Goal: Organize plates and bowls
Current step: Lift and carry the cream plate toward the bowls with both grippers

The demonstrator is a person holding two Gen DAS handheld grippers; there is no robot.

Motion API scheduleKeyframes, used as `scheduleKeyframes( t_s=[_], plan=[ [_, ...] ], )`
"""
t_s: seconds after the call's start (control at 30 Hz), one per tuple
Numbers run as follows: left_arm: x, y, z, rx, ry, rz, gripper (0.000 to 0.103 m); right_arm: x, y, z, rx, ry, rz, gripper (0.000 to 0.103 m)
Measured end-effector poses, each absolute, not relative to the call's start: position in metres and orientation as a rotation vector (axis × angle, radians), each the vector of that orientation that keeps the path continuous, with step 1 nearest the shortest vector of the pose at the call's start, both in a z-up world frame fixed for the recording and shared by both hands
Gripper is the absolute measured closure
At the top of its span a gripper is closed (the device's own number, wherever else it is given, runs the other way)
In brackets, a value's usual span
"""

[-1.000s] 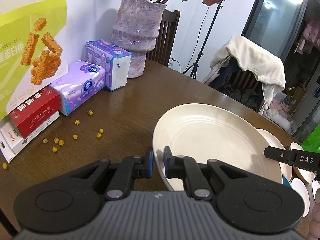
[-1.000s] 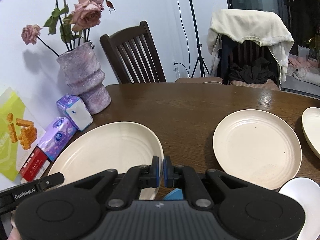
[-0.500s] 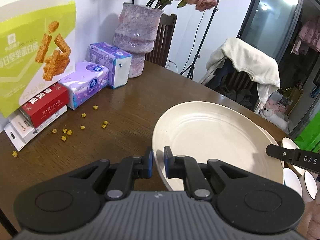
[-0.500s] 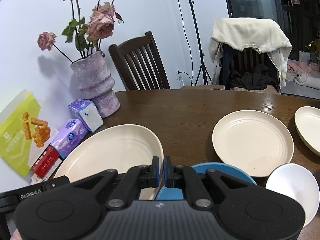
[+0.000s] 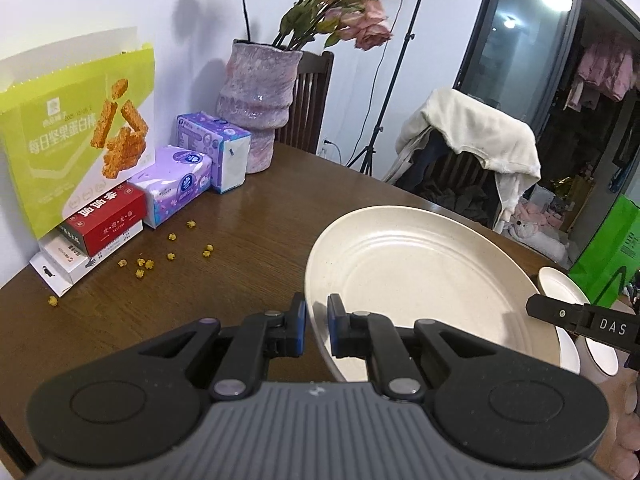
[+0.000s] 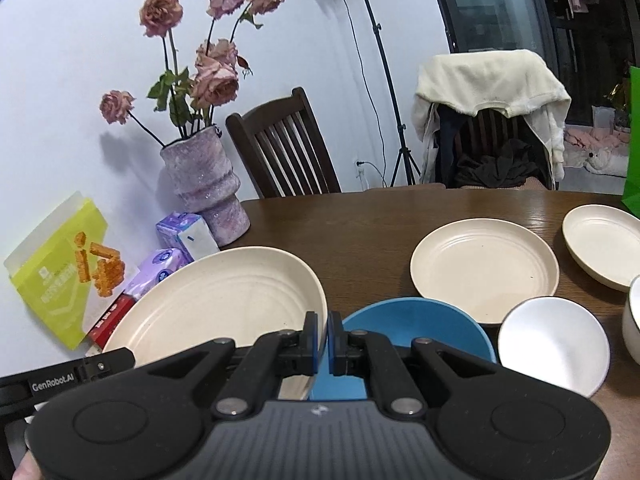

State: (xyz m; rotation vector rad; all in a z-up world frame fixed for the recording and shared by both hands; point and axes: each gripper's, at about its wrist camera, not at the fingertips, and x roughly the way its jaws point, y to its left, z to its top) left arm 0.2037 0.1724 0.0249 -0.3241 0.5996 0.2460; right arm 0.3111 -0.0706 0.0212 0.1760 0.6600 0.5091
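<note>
Two-handed hold on the large cream plate [image 5: 420,280]: left gripper [image 5: 316,320] clamped shut over its left rim, right gripper [image 6: 324,336] pinched tight on the opposite, right rim, pads to either side of the thin edge in both wrist views. Gripped at opposite edges most likely to keep so wide and shallow a dish level and stop it swinging from a single pinch. Seemingly raised clear of the table [image 5: 240,240], near side, with the blue bowl [image 6: 416,320] showing just past its right edge and partly below the right-hand fingers. Farther right, a second cream plate [image 6: 484,268] flat on the wood, a smaller cream plate [image 6: 604,248] beyond it, and a white bowl [image 6: 554,344] near right. Probably mid-carry toward the matching plate for stacking, like with like. Kept well apart from the vase [image 5: 256,108] and tissue packs [image 5: 180,188] along the far left, away from anything easy to topple.
</note>
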Motion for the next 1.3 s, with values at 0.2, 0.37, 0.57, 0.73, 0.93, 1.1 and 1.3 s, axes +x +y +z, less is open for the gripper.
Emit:
scheduleKeyframes(
  t_s=[0.2,0.37,0.57,0.73,0.93,1.1,1.3],
  plan=[
    [0.184,0.155,0.03,-0.305,0.586,0.234,0.092,0.286,-0.092,0.024,0.2,0.633,0.503,0.098],
    [0.167,0.138,0.032,-0.283,0.577,0.212,0.092,0.265,-0.11,0.026,0.215,0.609,0.49,0.098],
    [0.149,0.116,0.038,-0.262,0.559,0.185,0.092,0.24,-0.132,0.028,0.226,0.583,0.468,0.098],
    [0.138,0.098,0.039,-0.247,0.554,0.156,0.092,0.221,-0.152,0.028,0.232,0.568,0.445,0.098],
    [0.13,0.081,0.038,-0.231,0.557,0.124,0.092,0.202,-0.173,0.028,0.234,0.553,0.412,0.098],
    [0.123,0.067,0.038,-0.215,0.554,0.098,0.092,0.185,-0.19,0.026,0.235,0.542,0.388,0.098],
    [0.114,0.051,0.033,-0.198,0.559,0.073,0.092,0.167,-0.207,0.024,0.238,0.529,0.352,0.098]
  ],
)
